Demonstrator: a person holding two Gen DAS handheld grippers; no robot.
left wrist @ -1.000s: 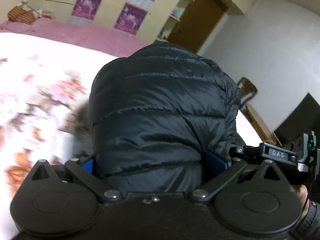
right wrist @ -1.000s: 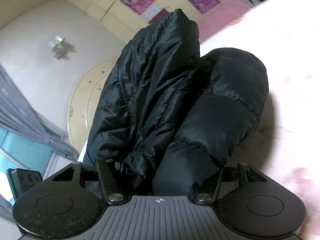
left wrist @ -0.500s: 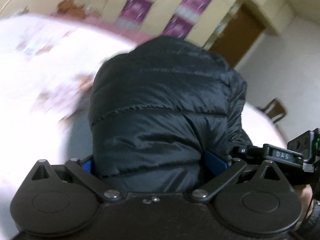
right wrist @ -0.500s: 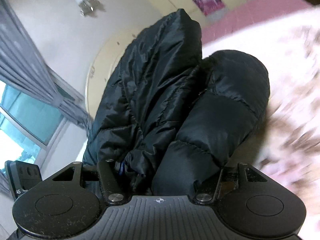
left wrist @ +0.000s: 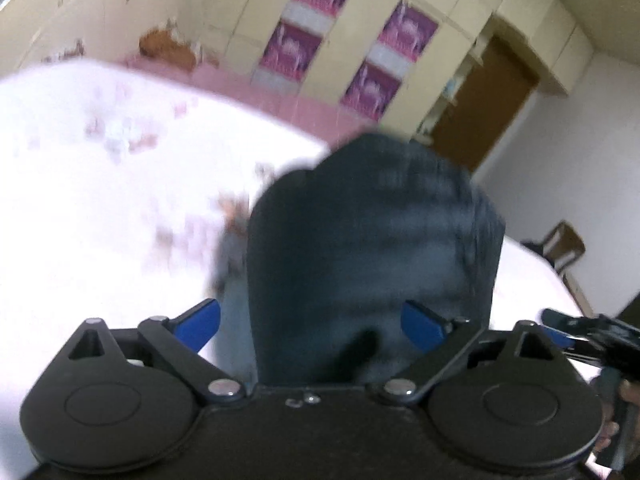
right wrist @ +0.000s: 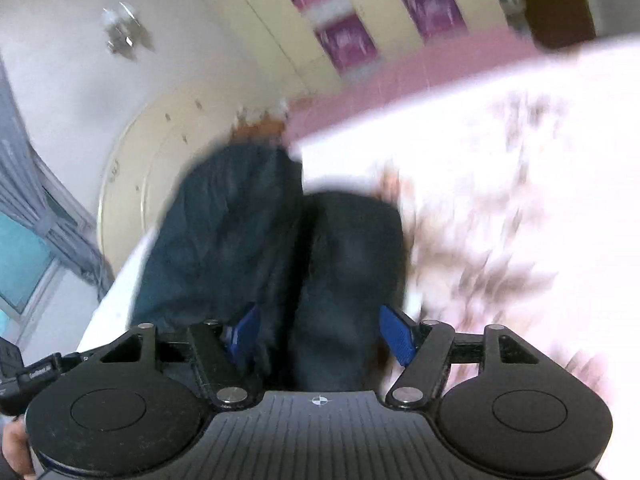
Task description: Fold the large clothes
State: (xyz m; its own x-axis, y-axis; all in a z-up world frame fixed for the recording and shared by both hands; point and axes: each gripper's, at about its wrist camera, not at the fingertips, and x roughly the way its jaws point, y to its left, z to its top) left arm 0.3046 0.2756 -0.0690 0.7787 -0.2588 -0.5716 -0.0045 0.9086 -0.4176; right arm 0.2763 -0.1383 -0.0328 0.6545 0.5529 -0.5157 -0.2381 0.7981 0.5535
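Note:
A black quilted down jacket (left wrist: pixel 372 248) fills the middle of the left wrist view, blurred by motion, over a white floral bed (left wrist: pixel 100 208). My left gripper (left wrist: pixel 312 326) has its blue pads (left wrist: pixel 198 326) spread wide, standing clear of the jacket's sides. In the right wrist view the jacket (right wrist: pixel 280 252) shows as two bunched folds. My right gripper (right wrist: pixel 320 336) is also spread open, its blue pads (right wrist: pixel 396 334) beside the fabric, not pinching it.
The bed's white floral cover (right wrist: pixel 500 200) spreads to the right, with a pink sheet (right wrist: pixel 400 80) at the far edge. A cream wardrobe with purple posters (left wrist: pixel 312 40), a brown door (left wrist: pixel 484 108) and a wooden chair (left wrist: pixel 564 244) stand behind.
Both grippers have opened and let go of the jacket, which now sits lower and farther away. Both cameras are moving fast, blurring the views.

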